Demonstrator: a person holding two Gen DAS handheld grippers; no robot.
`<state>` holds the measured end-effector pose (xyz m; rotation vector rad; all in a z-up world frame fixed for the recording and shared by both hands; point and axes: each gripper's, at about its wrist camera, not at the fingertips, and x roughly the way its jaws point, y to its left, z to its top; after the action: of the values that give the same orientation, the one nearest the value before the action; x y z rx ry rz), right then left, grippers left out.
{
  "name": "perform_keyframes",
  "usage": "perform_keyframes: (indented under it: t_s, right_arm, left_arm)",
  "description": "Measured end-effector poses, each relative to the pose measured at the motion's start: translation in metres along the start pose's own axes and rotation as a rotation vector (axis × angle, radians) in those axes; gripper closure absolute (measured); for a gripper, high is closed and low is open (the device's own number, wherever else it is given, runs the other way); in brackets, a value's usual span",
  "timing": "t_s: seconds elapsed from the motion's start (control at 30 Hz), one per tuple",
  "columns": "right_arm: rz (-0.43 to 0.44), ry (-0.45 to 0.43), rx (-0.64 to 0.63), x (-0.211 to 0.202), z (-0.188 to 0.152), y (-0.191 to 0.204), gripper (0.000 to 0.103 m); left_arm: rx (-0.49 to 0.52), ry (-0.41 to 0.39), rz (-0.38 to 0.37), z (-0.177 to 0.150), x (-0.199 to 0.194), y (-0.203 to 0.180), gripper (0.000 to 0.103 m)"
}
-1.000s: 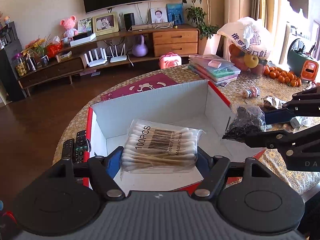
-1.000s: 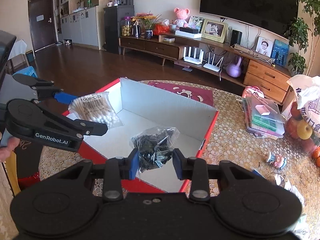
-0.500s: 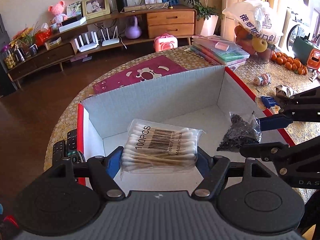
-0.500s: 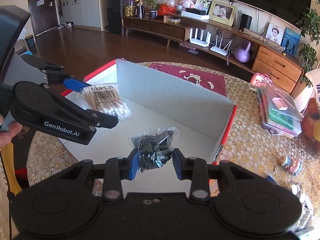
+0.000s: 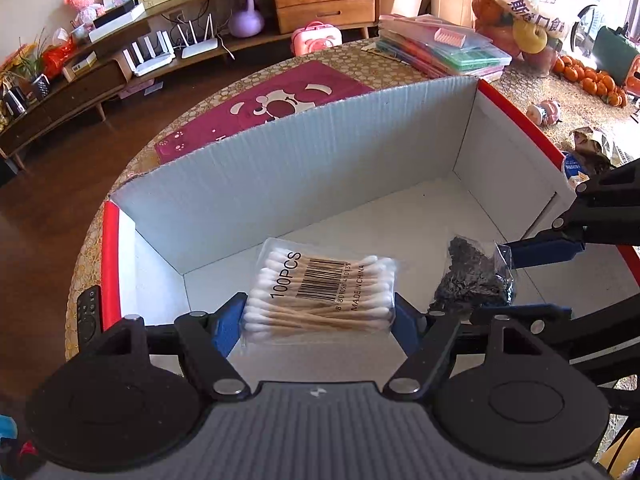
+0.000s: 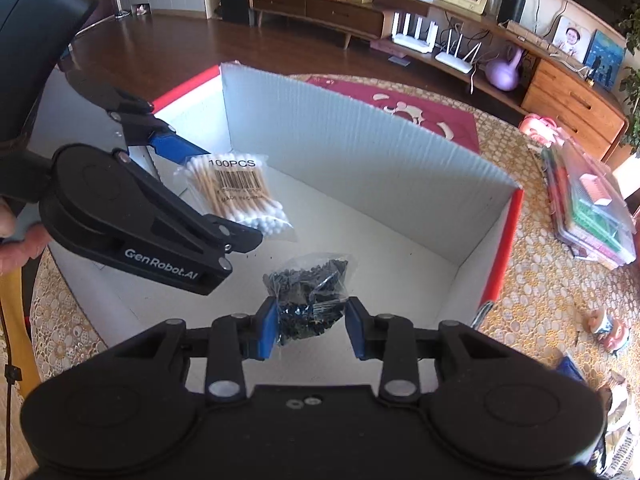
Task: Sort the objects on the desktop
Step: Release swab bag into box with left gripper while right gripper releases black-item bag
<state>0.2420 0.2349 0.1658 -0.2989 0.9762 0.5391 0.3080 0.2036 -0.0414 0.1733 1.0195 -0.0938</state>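
1. Left wrist view: the left tongs [image 5: 320,322] are clenched on the cotton swab packet [image 5: 322,294], held over the floor of the cardboard box [image 5: 320,152], toward its 7 o'clock corner; to set it down well, I judge, lower until the packet rests flat, then part the blue pads [image 5: 226,326] evenly so the slippery film does not drag; the packet is a soft clear sleeve of wooden sticks with white tips, barcode uppermost; the box is white corrugated board with red outer faces.
2. Right wrist view: the right tongs [image 6: 312,330] are grasping the bag of small black pieces [image 6: 310,292] by its near end, above the box floor at about 6 o'clock; the crinkly clear bag sags loosely and would likely slump on release, so a low, gentle drop clear of the swabs suits; the lace-patterned table [image 6: 540,292] lies around the box.
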Motion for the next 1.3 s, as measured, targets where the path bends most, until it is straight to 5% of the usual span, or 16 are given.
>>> perform_keyframes:
  t_s: [0.83,1.3]
  right_arm:
    - [0.061,0.129,0.024,0.026,0.005,0.001,0.061]
    - [0.073,0.072,0.038,0.005,0.006,0.001,0.045]
  left_arm:
    - [0.006,0.216,-0.06,0.01,0.038,0.0,0.029]
    - [-0.014,0.169,-0.017,0.014,0.023,0.003,0.02]
